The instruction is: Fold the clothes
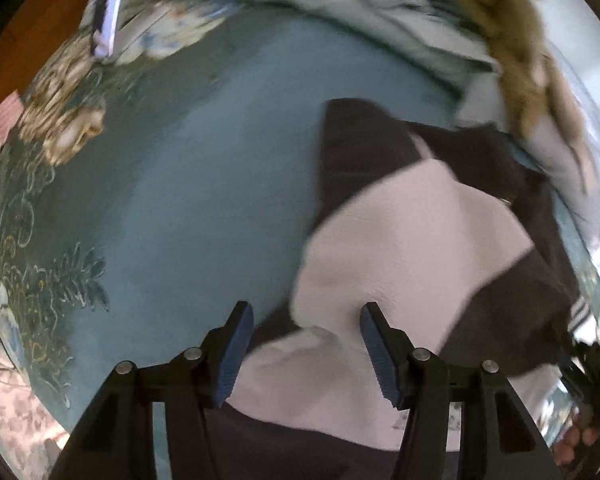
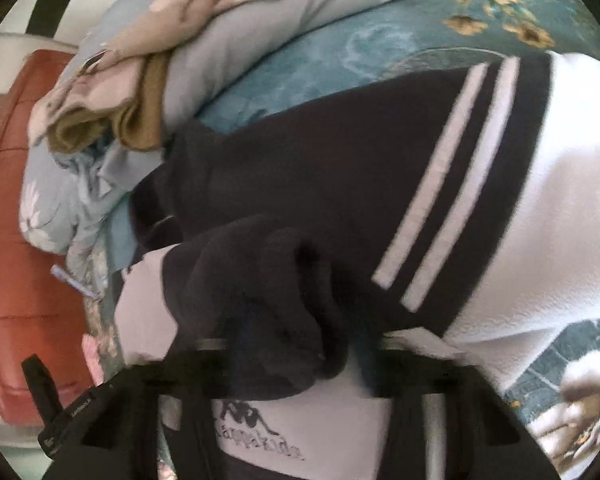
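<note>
The left fingers [image 1: 307,354] are standing wide apart with blue ribbed pads, gripping nothing; the right-hand pad [image 1: 376,354] is lying against the pale panel of the jacket [image 1: 412,248], while the other is hanging over dark cloth and the bedspread [image 1: 204,184]. Only this left wrist view is showing the jacket's dark and pale panels spreading out flat on the teal bed, with open bedspread stretching away to its left, floral print along that edge, and a heap of pale bedding [image 1: 340,4] with an olive furry piece [image 1: 512,52] lying across the far side. The right fingers [image 2: 300,360] are sitting buried under a bunched dark fold of the jacket [image 2: 300,168], and blur is hiding the tips, so I cannot tell whether they are closed on the cloth or merely pushed into it. Only the right wrist view is showing the two white stripes [image 2: 452,184] crossing the dark sleeve, the printed logo [image 2: 256,432] on the pale cloth just below the fingers, and a red headboard [image 2: 16,240] standing beyond the pillows [image 2: 260,40], where tan and olive garments [image 2: 140,92] are lying piled.
</note>
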{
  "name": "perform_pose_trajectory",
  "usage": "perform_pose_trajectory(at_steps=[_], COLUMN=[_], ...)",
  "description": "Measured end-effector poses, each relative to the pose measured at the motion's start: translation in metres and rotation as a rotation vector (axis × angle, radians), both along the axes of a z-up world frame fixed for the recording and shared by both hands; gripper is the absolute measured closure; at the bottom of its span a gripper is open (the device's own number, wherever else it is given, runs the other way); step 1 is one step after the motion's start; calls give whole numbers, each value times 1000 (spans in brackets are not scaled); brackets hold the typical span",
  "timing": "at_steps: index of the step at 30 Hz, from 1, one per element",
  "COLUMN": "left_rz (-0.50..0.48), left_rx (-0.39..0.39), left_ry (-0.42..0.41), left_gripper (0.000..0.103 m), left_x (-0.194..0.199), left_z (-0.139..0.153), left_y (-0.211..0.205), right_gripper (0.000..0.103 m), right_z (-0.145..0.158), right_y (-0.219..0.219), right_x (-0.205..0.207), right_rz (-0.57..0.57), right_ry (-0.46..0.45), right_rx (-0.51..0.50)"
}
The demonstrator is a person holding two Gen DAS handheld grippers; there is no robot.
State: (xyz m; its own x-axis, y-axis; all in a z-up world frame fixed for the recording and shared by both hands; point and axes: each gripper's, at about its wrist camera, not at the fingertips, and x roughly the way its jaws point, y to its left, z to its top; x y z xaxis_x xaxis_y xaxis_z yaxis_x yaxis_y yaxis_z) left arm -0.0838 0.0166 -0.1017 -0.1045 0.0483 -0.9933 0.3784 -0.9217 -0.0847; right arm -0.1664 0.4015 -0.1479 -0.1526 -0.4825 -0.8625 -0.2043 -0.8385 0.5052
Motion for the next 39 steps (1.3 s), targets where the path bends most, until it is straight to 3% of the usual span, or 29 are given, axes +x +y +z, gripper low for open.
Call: perform_pose_trajectory(at_steps=[5, 11, 15, 21, 23, 29, 33, 35, 36, 39], left_rz=[-13, -46, -86, -146, -159, -194, -214, -215, -213, -192], left_rx=[0, -23, -30, -6, 12, 43, 44, 39, 36, 39], left_ry=[-15, 25, 43, 78, 85, 83, 79, 78, 79, 73], left_gripper=[43, 43, 43, 43, 43, 43, 43, 43, 43, 43], left_x=[1, 4, 5, -6, -9, -11, -13, -10, -8, -2], left_z=[-11, 13, 27, 41, 43, 43, 45, 46, 46, 45], left_y=[1, 17, 33, 79, 93, 126, 135, 134, 132, 123], right_gripper=[81, 75, 74, 58, 45, 45, 45, 45, 48, 83], right_z=[4, 24, 47, 70, 63, 40, 16, 9, 9, 35], right_y=[0, 16, 90, 224, 262, 322, 326, 328, 327, 313], right_x=[-3, 4, 30, 72, 80, 87, 74, 73, 73, 68], right_rz=[-5, -15, -196, -526, -615, -784, -726, -732, -732, -677], right_ry=[16, 58, 116, 149, 119, 58, -8, -25, -22, 48], right_rx=[63, -12, 98, 321, 317, 330, 367, 338, 326, 337])
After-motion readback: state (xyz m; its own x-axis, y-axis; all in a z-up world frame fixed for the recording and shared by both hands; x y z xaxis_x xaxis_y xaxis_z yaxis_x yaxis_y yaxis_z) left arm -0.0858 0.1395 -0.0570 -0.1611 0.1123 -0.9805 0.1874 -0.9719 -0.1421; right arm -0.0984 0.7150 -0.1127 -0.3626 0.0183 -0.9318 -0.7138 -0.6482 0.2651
